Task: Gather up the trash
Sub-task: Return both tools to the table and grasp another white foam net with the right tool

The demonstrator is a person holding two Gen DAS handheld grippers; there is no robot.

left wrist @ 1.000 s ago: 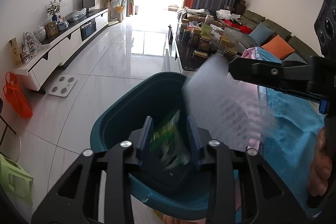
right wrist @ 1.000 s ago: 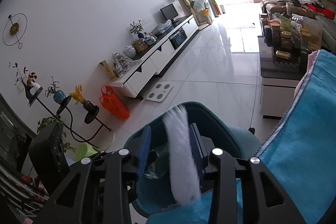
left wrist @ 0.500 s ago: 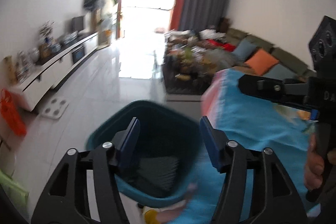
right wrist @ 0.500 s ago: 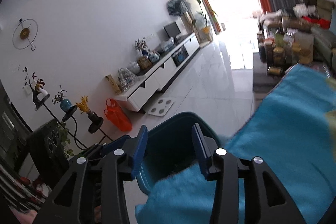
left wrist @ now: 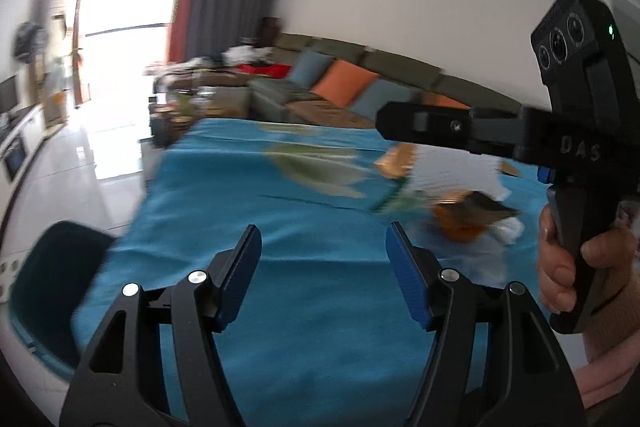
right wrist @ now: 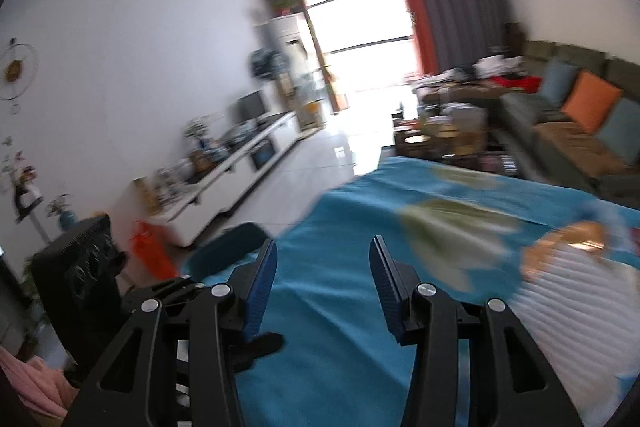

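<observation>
My left gripper (left wrist: pixel 323 251) is open and empty above a blue cloth-covered table (left wrist: pixel 248 211). My right gripper (right wrist: pixel 323 265) is open and empty too, over the same cloth (right wrist: pixel 340 347). A pile of trash lies on the cloth ahead to the right: white ribbed foam (left wrist: pixel 452 175), orange peel (left wrist: pixel 456 227) and a dark wrapper (left wrist: pixel 484 211). In the right wrist view the foam (right wrist: pixel 560 291) and an orange piece (right wrist: pixel 568 239) lie at the right. The teal bin (left wrist: pixel 52 267) stands off the table's left edge; it also shows in the right wrist view (right wrist: pixel 228 251).
The right gripper's body and the hand holding it (left wrist: pixel 576 163) cross the right side of the left wrist view. A sofa with orange and blue cushions (left wrist: pixel 344 87) and a cluttered coffee table (left wrist: pixel 188 103) lie beyond. A white TV cabinet (right wrist: pixel 240 167) runs along the left wall.
Both grippers dropped their trash into the teal bin, opened, and swung right from the bin to over the blue table. The trash pile has come into view.
</observation>
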